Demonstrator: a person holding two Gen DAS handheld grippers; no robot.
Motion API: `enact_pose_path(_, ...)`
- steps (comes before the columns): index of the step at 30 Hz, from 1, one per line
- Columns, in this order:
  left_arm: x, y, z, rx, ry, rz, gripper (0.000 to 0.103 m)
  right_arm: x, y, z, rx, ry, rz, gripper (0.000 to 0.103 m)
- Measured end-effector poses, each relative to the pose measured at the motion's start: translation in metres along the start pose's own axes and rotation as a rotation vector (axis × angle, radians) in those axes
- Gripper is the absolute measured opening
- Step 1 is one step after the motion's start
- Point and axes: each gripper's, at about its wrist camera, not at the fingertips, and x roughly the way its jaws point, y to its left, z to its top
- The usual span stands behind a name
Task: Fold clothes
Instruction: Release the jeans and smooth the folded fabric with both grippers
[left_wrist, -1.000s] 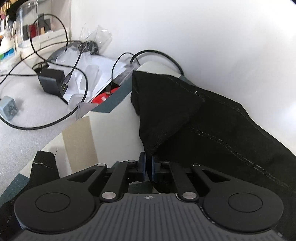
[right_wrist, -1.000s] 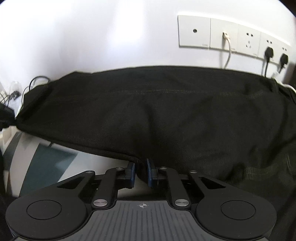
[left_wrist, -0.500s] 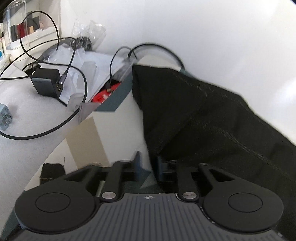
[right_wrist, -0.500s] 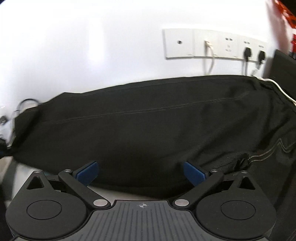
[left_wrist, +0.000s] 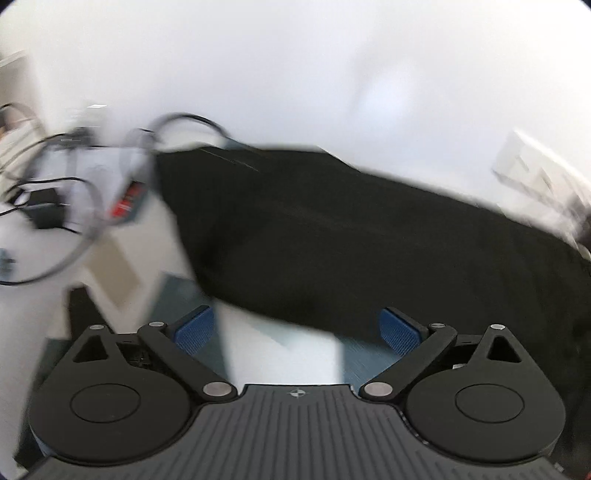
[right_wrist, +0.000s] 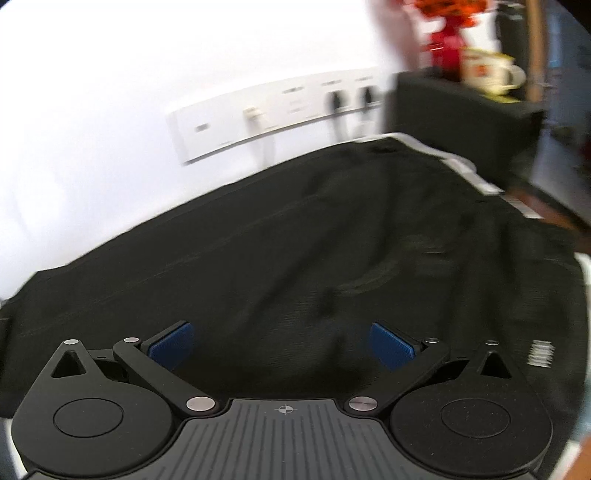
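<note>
Left gripper (left_wrist: 297, 326), right gripper (right_wrist: 282, 345): both clamped on black garment (left_wrist: 369, 236) edge a second ago, now spread wide, empty. Garment lies released along wall, one fold apparently laid.

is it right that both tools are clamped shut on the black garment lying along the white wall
Not quite. Both tools are open, not clamped: the left tool in the left wrist view and the right tool in the right wrist view show their blue pads spread wide, gripping nothing. The black garment does lie along the white wall.
</note>
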Motion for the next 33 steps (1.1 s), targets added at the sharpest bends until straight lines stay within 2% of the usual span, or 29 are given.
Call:
enact_pose_path(3, -0.003, -0.029, -0.017, 0.053, 0.07, -0.08, 0.098, -0.021, -0.031, -0.008, 0.018, -0.023, -0.084, 0.102)
enact_pose_path(6, -0.009, -0.054, -0.033, 0.104, 0.092, -0.104, 0.098, -0.03, -0.076, -0.019, 0.057, -0.033, -0.146, 0.102)
enact_pose_path(9, -0.015, -0.083, -0.052, 0.186, 0.082, -0.056, 0.098, -0.037, -0.122, -0.026, 0.103, -0.044, -0.207, 0.102)
enact_pose_path(13, -0.017, -0.113, -0.077, 0.176, 0.122, -0.012, 0.099, -0.042, -0.182, -0.036, 0.165, -0.056, -0.274, 0.102)
enact_pose_path(16, -0.018, -0.145, -0.101, 0.164, 0.128, 0.041, 0.099, -0.03, -0.22, -0.038, 0.187, -0.038, -0.221, 0.102)
enact_pose_path(19, -0.027, -0.177, -0.129, 0.117, 0.127, 0.093, 0.099, -0.019, -0.259, -0.033, 0.128, 0.0, -0.123, 0.102)
enact_pose_path(22, -0.034, -0.206, -0.148, 0.092, 0.134, 0.144, 0.099, -0.009, -0.304, -0.022, 0.057, -0.021, -0.009, 0.102)
enact_pose_path(25, -0.043, -0.227, -0.163, 0.095, 0.125, 0.206, 0.101, 0.003, -0.337, -0.009, 0.032, -0.037, 0.042, 0.102)
enact_pose_path(30, -0.043, -0.22, -0.196, 0.001, 0.21, 0.26, 0.103, 0.027, -0.338, 0.003, 0.005, 0.057, 0.08, 0.102)
enact_pose_path(33, -0.043, -0.208, -0.214, -0.062, 0.214, 0.284, 0.103, 0.039, -0.322, 0.002, -0.061, 0.093, 0.108, 0.102)
